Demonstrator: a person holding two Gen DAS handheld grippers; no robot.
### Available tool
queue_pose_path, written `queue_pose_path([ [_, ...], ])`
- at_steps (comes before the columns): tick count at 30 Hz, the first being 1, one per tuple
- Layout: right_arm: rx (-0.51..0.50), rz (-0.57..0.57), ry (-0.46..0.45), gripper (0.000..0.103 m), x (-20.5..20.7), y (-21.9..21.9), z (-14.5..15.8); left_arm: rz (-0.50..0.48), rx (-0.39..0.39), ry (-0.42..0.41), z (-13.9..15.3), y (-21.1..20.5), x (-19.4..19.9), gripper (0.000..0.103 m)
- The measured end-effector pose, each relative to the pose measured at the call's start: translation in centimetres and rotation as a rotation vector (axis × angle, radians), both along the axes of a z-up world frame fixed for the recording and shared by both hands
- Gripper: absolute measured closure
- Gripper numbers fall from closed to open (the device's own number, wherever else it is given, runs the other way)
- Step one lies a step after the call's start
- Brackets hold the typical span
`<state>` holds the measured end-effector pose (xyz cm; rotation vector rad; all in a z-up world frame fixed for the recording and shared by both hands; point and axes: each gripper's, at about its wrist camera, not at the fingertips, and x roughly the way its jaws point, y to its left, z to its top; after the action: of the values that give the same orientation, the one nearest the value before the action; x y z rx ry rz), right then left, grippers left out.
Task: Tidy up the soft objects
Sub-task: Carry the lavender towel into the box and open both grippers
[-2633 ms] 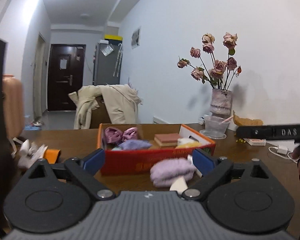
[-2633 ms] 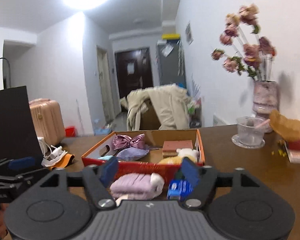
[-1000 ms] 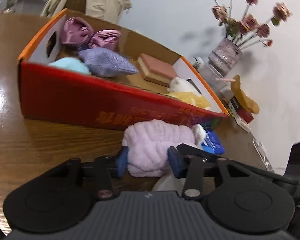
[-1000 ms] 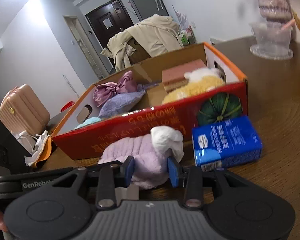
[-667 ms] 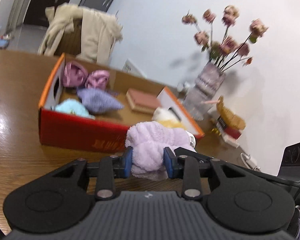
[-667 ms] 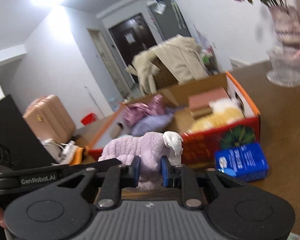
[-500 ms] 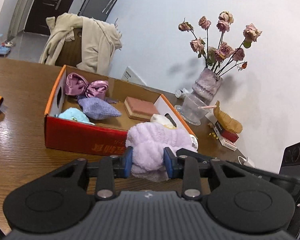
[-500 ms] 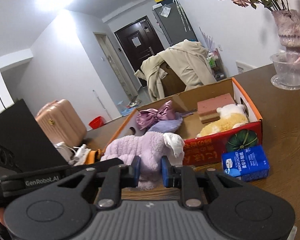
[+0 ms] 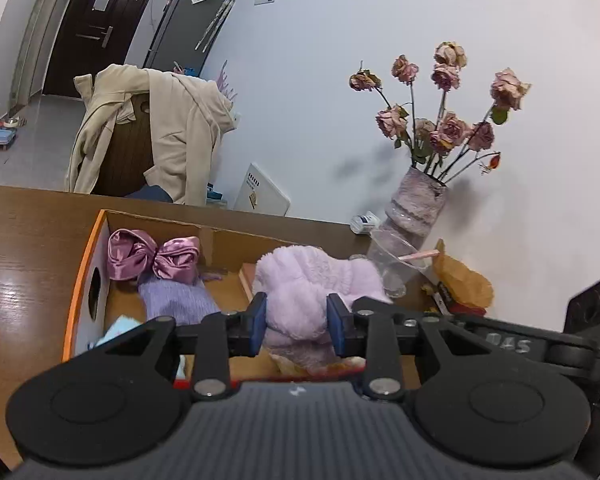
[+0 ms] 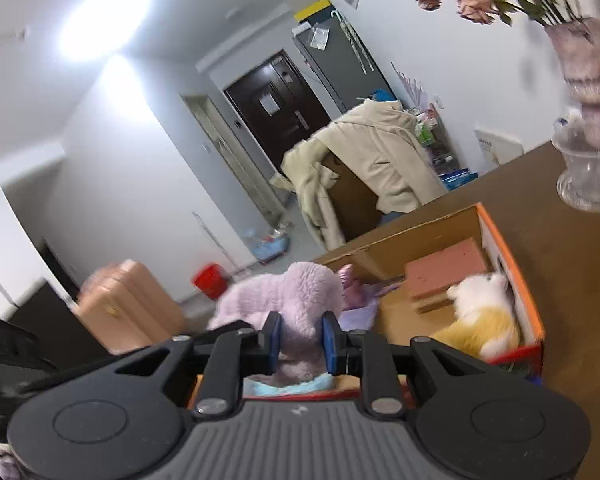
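The lilac plush bundle (image 9: 314, 280) is gripped from both ends: the left gripper (image 9: 296, 324) has its jaws closed on one part of it, and the right gripper (image 10: 298, 342) has its jaws pressed into another fold, so the bundle is squeezed narrow between the blue pads. It is carried in the air above the orange-rimmed cardboard box (image 9: 85, 256), over the middle of the box, and is not yet set down.

Much of the sorting appears done already. Inside the box, a satin pink bow (image 9: 154, 258) is seen at about 11 o'clock from the bundle in the left view, with a lavender knitted piece (image 9: 176, 298) just below it and a pale blue soft item (image 9: 114, 330) toward 8 o'clock. In the right view a pink sponge block (image 10: 446, 268) lies at 2 o'clock from the bundle, and a white-and-yellow plush toy (image 10: 480, 316) rests against the box's right wall at 3 o'clock.

What is left — as judged from this — is the lowering of the bundle into the free cardboard floor between the knitted piece and the sponge, then the release by both grippers. A blue object is glimpsed outside the box's near corner in the right view; it is too cut off to be identified, so whether more remains on the table (image 9: 16, 216) cannot be said.
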<state>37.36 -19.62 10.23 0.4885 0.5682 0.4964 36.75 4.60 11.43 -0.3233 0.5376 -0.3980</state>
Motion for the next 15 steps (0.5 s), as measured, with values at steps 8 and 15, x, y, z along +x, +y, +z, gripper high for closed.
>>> queue_pose_path([
  [8, -0.151, 0.04, 0.186, 0.082, 7.3, 3.4, -6.5, 0.067, 0.077, 0.204, -7.2, 0.7, 6.8, 0.061],
  [15, -0.245, 0.069, 0.225, 0.062, 7.7, 4.7, -7.5, 0.074, 0.114, 0.151, -7.6, 1.6, 5.4, 0.044],
])
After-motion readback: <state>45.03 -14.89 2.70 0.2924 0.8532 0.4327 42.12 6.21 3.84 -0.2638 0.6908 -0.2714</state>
